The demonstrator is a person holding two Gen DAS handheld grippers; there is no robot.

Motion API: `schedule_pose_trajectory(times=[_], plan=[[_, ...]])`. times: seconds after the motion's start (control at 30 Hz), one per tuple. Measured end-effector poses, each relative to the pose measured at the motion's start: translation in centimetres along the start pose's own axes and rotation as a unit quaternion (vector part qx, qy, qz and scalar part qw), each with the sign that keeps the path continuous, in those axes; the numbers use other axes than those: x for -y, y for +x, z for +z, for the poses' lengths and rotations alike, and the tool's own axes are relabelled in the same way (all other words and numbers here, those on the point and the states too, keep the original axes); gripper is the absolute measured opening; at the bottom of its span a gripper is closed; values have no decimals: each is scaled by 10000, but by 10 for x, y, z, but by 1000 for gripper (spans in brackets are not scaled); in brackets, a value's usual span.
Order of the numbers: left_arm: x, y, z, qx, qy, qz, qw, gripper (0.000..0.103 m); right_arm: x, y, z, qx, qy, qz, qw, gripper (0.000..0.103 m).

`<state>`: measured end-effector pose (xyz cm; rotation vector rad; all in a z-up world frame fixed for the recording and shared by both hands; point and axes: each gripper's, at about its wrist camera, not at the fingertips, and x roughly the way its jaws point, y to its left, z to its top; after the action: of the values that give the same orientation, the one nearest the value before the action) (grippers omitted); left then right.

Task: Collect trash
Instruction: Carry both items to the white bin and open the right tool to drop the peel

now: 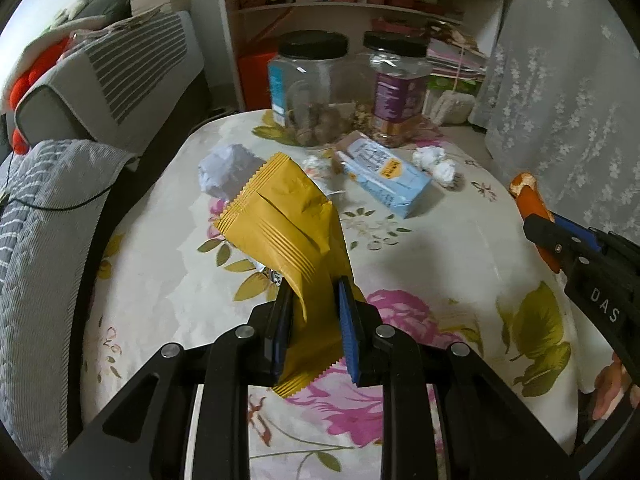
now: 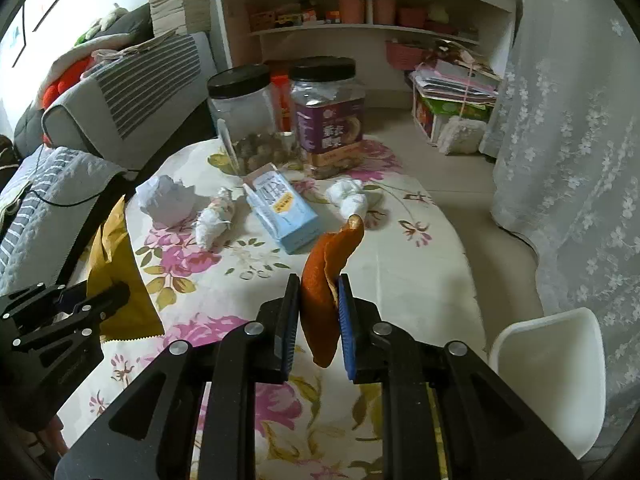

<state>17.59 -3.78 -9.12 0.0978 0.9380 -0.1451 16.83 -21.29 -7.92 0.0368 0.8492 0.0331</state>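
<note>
My left gripper (image 1: 314,304) pinches the yellow wrapper (image 1: 280,216) near its lower end: light, crinkly, floppy. My right gripper (image 2: 319,300) clamps the orange peel (image 2: 324,280) mid-length; I judge it soft, leathery and easily torn.

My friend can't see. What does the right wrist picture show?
The right gripper pinches an orange peel above a flowery tablecloth. Crumpled paper, a blue carton and two jars sit behind.

Shelf unit (image 2: 360,28), sofa (image 2: 132,76), lace curtain (image 2: 572,160)
</note>
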Motion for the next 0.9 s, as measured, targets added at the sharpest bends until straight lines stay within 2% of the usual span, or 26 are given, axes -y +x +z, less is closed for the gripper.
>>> schedule_pose_trajectory(times=[0.6, 0.9], plan=[[65, -4, 7, 118, 432, -277, 9986, 23, 56, -25, -10, 132, 339, -309, 9989, 18], [107, -6, 8, 151, 716, -474, 9962, 23, 106, -43, -19, 188, 732, -648, 9950, 18]])
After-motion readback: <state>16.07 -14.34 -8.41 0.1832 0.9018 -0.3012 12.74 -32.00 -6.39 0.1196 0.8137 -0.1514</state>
